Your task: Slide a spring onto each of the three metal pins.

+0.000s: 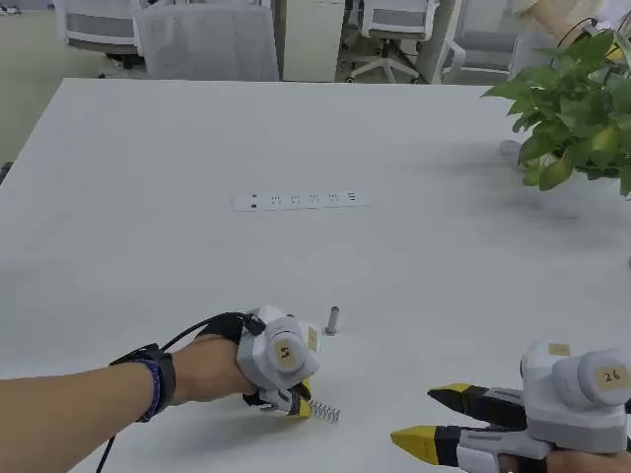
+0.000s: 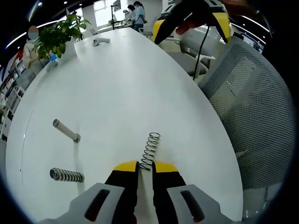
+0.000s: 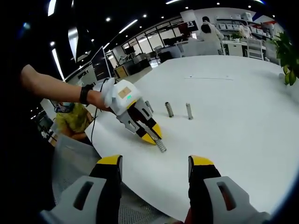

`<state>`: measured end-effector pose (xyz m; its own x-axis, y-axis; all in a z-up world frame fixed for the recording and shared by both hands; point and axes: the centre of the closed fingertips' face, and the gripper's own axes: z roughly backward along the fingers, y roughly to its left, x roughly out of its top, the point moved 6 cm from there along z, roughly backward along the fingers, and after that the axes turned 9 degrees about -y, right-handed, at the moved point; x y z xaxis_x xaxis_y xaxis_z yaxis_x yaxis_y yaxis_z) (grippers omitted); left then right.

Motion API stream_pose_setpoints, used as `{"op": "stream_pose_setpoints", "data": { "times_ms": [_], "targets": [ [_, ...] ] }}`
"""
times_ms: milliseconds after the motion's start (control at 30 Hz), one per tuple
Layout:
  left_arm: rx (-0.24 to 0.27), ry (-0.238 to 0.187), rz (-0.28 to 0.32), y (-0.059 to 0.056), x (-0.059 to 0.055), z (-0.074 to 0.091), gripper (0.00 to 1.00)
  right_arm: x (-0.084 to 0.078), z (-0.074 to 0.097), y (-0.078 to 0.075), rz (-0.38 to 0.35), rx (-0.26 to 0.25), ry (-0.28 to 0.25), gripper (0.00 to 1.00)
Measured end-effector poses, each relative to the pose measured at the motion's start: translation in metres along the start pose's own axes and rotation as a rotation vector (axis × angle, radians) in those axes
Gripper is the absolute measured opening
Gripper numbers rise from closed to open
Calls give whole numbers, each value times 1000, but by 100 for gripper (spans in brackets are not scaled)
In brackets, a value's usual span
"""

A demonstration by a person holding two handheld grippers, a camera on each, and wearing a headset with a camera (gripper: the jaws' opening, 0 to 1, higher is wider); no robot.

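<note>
Our left gripper [image 2: 145, 166] has its two yellow-tipped jaws pinched together on one end of a spring [image 2: 150, 149]. The rest of the spring sticks out past the tips. In the head view, the left gripper [image 1: 304, 406] is low over the table [image 1: 148, 197] near the front edge, and the spring [image 1: 325, 412] points away to the right. The hand holding it wears a dark wristband [image 1: 158, 379].

Our right gripper [image 3: 155, 161] has its jaws wide apart with nothing between them. It is off to the right, well apart from the left one, and points at it.

Just behind the left gripper a pin [image 1: 333, 320] stands straight up on the table. Near it stands another spring [image 3: 168, 109], also upright. We cannot tell if a pin is inside it.

The table is big, white and smooth. A white power strip [image 1: 301, 201] lies flat near the middle. A green plant [image 1: 577, 118] sits at the far right. Grey chairs [image 1: 207, 39] stand past the far edge, and a mesh chair [image 2: 252, 93] is by the near edge. The room is a large office with ceiling lights, and people [image 3: 208, 30] are far off.

The held spring is thin, silver wire in many small, even coils. The pin is short, grey and shiny.
</note>
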<state>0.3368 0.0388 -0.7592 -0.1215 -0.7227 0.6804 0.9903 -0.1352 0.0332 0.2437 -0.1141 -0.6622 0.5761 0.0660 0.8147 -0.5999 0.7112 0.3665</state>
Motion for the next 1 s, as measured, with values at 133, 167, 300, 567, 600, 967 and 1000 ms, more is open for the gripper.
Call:
{"op": "stream_pose_setpoints", "data": {
  "times_ms": [133,167,300,567,600,967,1000],
  "targets": [
    [6,8,12,0,-2,3,7,0,-1,1,1,4,-1,56],
    [5,7,15,-1,-2,3,12,0,-2,1,3,5,0,56],
    [-5,-11,-12,-3,3,1,18,-1,-3,2,4,11,4,56],
    [-28,-2,-18,-6,4,-5,5,-3,-4,6,9,20,15,57],
    [-32,-3,-9,-8,3,-5,3,-4,-4,6,9,20,16,57],
    [26,-2,95,-13,-9,8,2,-5,-6,7,18,32,27,57],
    [31,-3,101,-14,-11,11,2,-4,-6,8,19,34,27,57]
  ]
}}
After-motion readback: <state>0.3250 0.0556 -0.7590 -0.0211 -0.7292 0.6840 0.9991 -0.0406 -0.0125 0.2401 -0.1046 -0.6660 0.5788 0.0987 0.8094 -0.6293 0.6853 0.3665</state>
